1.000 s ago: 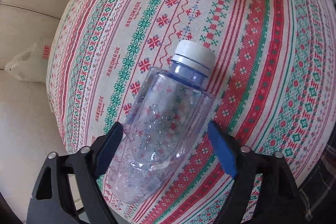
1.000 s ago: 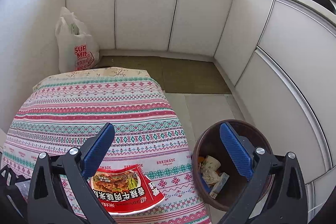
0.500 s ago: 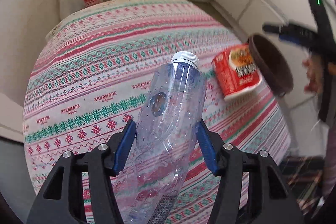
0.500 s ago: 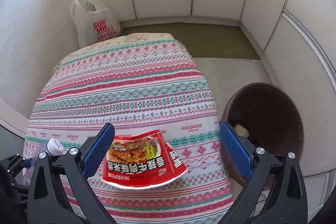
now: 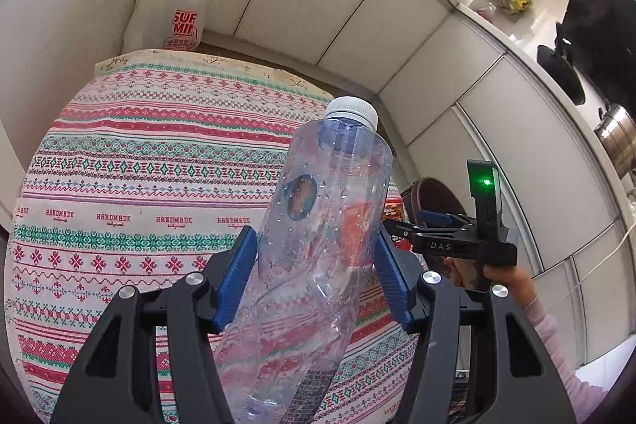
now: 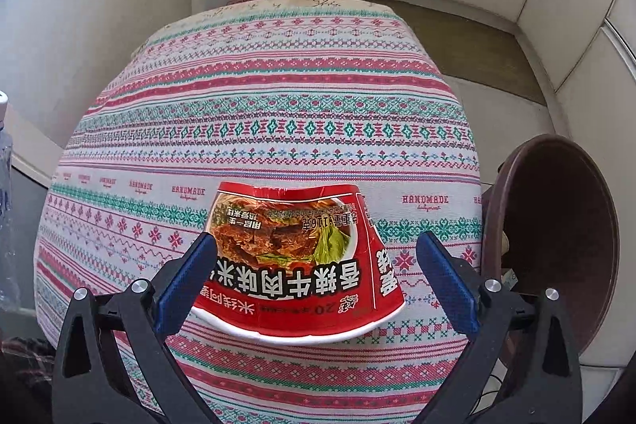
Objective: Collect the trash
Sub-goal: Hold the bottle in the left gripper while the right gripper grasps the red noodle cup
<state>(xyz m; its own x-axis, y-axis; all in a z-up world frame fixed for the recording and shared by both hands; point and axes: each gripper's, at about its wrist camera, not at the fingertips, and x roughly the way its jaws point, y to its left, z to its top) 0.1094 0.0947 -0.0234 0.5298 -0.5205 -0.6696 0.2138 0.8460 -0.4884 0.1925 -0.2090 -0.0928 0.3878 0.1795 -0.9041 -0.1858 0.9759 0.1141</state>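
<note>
Above the patterned tablecloth (image 5: 119, 153), the left gripper (image 5: 316, 277) now carries the clear plastic bottle (image 5: 318, 245) clamped at mid-body between its blue pads, cap toward 12 o'clock, whereas a second ago the bottle lay on the cloth inside jaws that had not yet met it (so this piece is picked up and, by judgement, ready for the bin). At 3 o'clock of the bottle, the brown bin (image 6: 556, 245) stands beside the table, and the right gripper (image 6: 314, 285) has dropped from a high view to hang wide open around the red noodle cup (image 6: 294, 257), holding nothing; that cup lies on its side on the cloth at 9 o'clock of the bin, so closing on it looks like the next step.
</note>
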